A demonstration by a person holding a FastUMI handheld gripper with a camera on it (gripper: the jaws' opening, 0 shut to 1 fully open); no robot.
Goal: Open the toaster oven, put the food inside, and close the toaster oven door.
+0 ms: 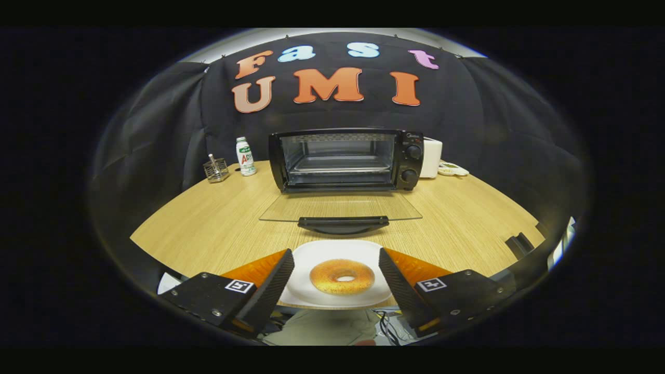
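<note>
Seeing the toaster oven (345,160) door (340,206) already down, we hold our claw (336,283) spread wide around the bagel (342,277) on its plate (306,293), loading and closing undone.

The black oven (345,160) stands at the back of the table, its glass door (340,208) swung fully down and lying flat toward the fingers, dark handle at the near edge. A rack shows inside; two knobs sit on its right panel. The golden bagel (342,277) lies flat on a white plate (322,254), just ahead of the door.
</note>
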